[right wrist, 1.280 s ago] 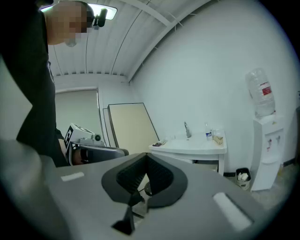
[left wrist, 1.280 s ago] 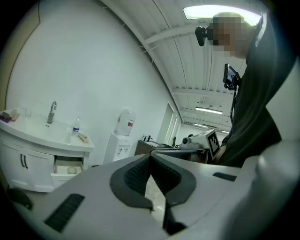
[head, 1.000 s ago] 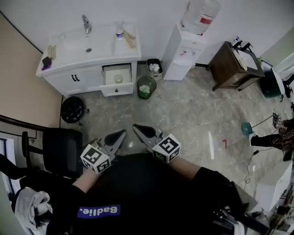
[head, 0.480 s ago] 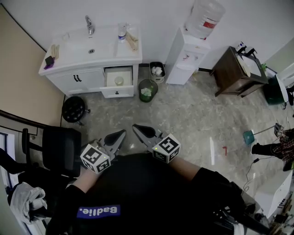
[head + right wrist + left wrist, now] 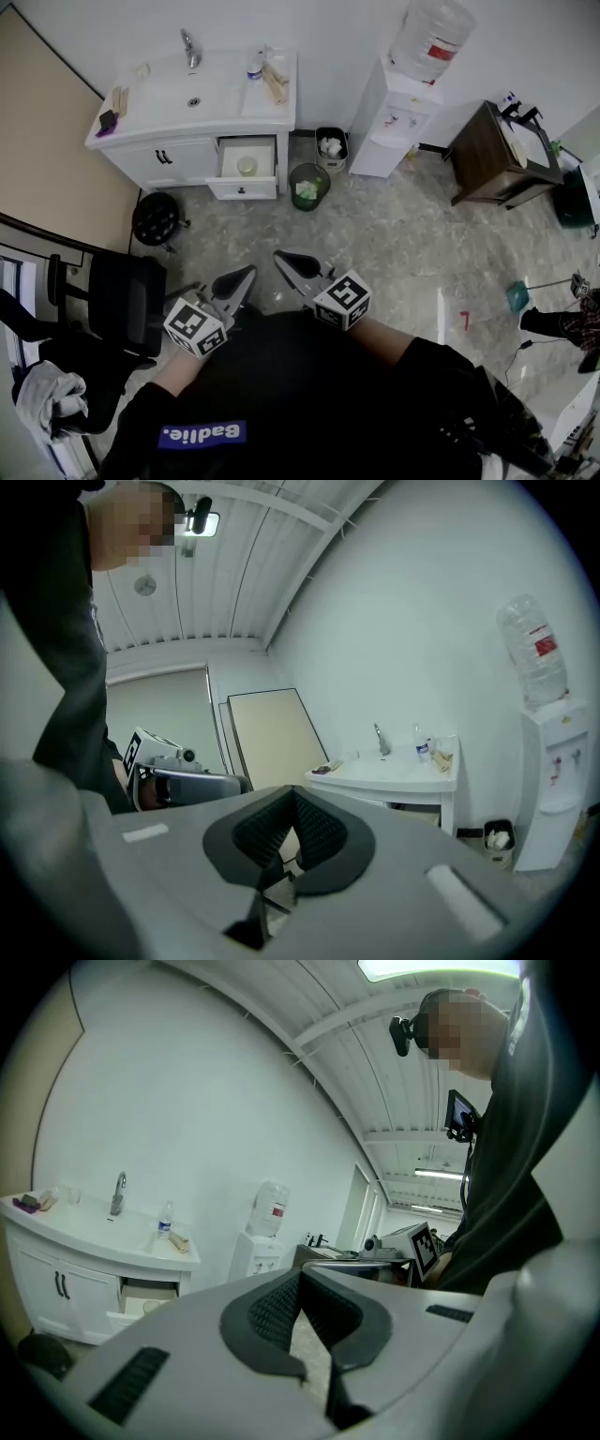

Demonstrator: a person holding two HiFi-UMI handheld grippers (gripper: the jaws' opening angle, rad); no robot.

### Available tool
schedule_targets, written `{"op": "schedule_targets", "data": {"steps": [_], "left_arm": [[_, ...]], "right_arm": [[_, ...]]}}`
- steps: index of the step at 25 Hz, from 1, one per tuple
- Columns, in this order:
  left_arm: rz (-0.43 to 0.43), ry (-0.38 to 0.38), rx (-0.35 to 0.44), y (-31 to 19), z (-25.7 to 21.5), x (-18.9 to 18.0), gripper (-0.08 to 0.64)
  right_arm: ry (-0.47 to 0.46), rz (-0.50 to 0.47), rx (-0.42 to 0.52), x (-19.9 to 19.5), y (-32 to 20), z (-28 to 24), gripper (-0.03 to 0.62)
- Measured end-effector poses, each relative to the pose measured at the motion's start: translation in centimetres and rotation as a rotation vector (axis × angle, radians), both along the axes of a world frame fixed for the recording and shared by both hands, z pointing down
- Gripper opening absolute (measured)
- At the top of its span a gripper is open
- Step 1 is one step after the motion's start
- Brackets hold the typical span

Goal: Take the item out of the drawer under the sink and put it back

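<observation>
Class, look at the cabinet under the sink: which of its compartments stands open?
The drawer at the right end, pulled out with a small pale round item inside. The doors to its left, with dark handles, are shut.

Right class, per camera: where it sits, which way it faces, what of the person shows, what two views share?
Head view: on the person's head, facing steeply down at floor and sink cabinet; dark top, forearms, left gripper, right gripper.
Left gripper view: on that gripper, along its shut jaws towards the cabinet; dark top at right.
Right gripper view: on that gripper, along its shut jaws towards the cabinet; dark top at left.
Shared by both gripper views: water dispenser.
</observation>
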State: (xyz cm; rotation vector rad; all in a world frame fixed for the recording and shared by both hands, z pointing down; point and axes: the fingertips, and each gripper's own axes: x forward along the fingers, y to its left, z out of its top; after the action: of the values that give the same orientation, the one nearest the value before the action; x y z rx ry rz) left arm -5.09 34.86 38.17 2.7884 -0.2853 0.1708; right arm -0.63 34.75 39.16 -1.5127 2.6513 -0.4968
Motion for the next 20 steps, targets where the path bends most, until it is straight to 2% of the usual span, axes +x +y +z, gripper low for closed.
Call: {"op": "schedule_targets", "data": {"steps": [5, 9, 15, 20], "left_arm": [[0.003, 0.003, -0.002, -4.2, 0.6, 1.0, -0.009], [0.011, 0.022, -0.020, -10.6, 1.2, 1.1, -0.009], [0.095, 0.064, -0.030, -21.9, 1.3, 1.6, -0.009], [0.159, 0.069, -0.044, -29.1, 2.6, 2.0, -0.009]], "right_arm": [[0.009, 0.000, -0.028, 0.8, -3.9, 1.2, 0.002], [0.034, 0.014, -0.055, 0.8, -9.4, 2.0, 0.002], [0.034, 0.115, -0.103, 1.6, -20.1, 2.8, 0.002], [0.004, 0.201, -0.133, 2.2, -27.4, 3.9, 0.002]]}}
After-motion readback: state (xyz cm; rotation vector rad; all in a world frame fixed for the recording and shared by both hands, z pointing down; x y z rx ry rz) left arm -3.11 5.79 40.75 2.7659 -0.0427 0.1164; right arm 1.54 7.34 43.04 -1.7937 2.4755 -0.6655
